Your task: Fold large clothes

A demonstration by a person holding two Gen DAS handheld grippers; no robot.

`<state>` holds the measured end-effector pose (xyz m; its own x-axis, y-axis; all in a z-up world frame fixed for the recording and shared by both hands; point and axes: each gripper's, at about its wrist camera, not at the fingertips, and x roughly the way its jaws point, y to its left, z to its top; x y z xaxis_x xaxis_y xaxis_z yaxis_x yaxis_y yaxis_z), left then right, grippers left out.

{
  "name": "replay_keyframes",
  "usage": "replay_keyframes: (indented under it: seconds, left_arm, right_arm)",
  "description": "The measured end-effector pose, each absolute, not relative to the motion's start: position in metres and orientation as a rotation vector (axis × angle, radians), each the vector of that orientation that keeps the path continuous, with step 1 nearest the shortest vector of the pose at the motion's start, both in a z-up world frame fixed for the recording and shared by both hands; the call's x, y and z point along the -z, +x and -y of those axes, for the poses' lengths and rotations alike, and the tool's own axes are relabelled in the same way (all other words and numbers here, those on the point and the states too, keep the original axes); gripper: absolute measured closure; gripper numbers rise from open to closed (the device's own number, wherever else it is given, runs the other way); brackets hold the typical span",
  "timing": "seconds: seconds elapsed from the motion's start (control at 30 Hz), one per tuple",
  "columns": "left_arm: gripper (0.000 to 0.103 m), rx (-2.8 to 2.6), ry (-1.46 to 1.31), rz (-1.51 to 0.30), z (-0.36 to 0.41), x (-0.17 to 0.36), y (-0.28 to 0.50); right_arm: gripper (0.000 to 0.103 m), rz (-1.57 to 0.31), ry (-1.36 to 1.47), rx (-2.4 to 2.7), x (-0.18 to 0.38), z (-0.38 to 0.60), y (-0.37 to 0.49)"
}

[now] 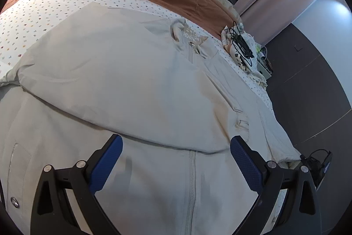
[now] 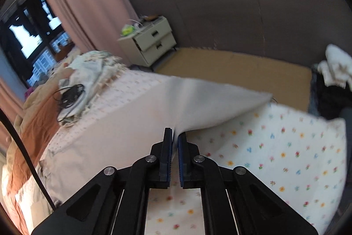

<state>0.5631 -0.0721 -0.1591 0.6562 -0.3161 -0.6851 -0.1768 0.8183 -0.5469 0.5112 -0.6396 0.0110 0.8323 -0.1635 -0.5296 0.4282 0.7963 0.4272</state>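
Pale grey zip jacket [image 1: 136, 85] lying spread across bed [image 1: 55, 6], front up, one sleeve already lying folded across chest. Left hand-held gripper [image 1: 176, 164] hovering over zipper [image 1: 191, 182] with jaws gaping wide, gripping nothing, likely waiting to pin or catch cloth. Right hand-held gripper [image 2: 175, 138] clamping tight on jacket's edge, cloth [image 2: 198, 98] rising off floral sheet [image 2: 286, 147] in taut fan — probably lifting side panel for folding inward. Cable tangle [image 2: 70, 96] sitting well apart.
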Motion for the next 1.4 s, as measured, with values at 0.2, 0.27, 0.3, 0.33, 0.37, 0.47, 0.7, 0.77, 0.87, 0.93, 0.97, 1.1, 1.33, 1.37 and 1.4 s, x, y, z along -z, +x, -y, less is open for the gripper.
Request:
replay_keyframes:
  seconds: [0.2,0.27,0.3,0.33,0.37,0.47,0.7,0.77,0.87,0.93,0.97,1.1,1.33,1.37,1.4]
  left_arm:
    - [0.003,0.073,-0.700,-0.834,0.048,0.154,0.559]
    - [0.003,0.071,-0.721,-0.826,0.041,0.153,0.558]
    - [0.003,0.072,-0.734,-0.824,0.038,0.153,0.558]
    - [0.003,0.074,-0.744,-0.821,0.035,0.153,0.557]
    - [0.003,0.078,-0.755,-0.820,0.033,0.153,0.557]
    - [0.003,0.086,-0.769,-0.815,0.029,0.151,0.557]
    - [0.003,0.091,-0.789,-0.795,0.017,0.145,0.553]
    - [0.003,0.081,-0.800,-0.794,0.013,0.145,0.552]
    - [0.003,0.068,-0.828,-0.796,0.009,0.146,0.552]
    - [0.003,0.066,-0.834,-0.802,0.010,0.148,0.553]
    - [0.003,0.068,-0.832,-0.805,0.011,0.148,0.554]
    - [0.003,0.073,-0.806,-0.815,0.019,0.149,0.556]
    - [0.003,0.059,-0.768,-0.834,0.029,0.152,0.559]
    - [0.003,0.056,-0.765,-0.836,0.029,0.153,0.559]
    - [0.003,0.052,-0.763,-0.838,0.030,0.154,0.560]
  right_arm:
    - [0.102,-0.438,0.463,0.267,-0.052,0.592,0.494]
    - [0.102,-0.419,0.444,0.220,-0.063,0.574,0.487]
    - [0.102,-0.411,0.430,0.200,-0.066,0.565,0.484]
    - [0.102,-0.400,0.408,0.172,-0.072,0.552,0.479]
    - [0.102,-0.394,0.393,0.151,-0.075,0.543,0.477]
    - [0.102,-0.394,0.353,0.063,-0.081,0.505,0.471]
    - [0.102,-0.479,0.340,0.022,-0.059,0.460,0.477]
    - [0.101,-0.514,0.350,0.045,-0.049,0.465,0.486]
    - [0.101,-0.582,0.376,0.091,-0.037,0.474,0.503]
    - [0.092,-0.587,0.401,0.120,-0.032,0.485,0.502]
    - [0.068,-0.588,0.417,0.136,-0.030,0.491,0.500]
    - [0.013,-0.536,0.490,0.174,-0.031,0.515,0.497]
    - [0.013,-0.537,0.578,0.168,-0.017,0.542,0.494]
    - [0.013,-0.539,0.603,0.166,-0.011,0.546,0.498]
    - [0.013,-0.538,0.620,0.166,-0.009,0.553,0.499]
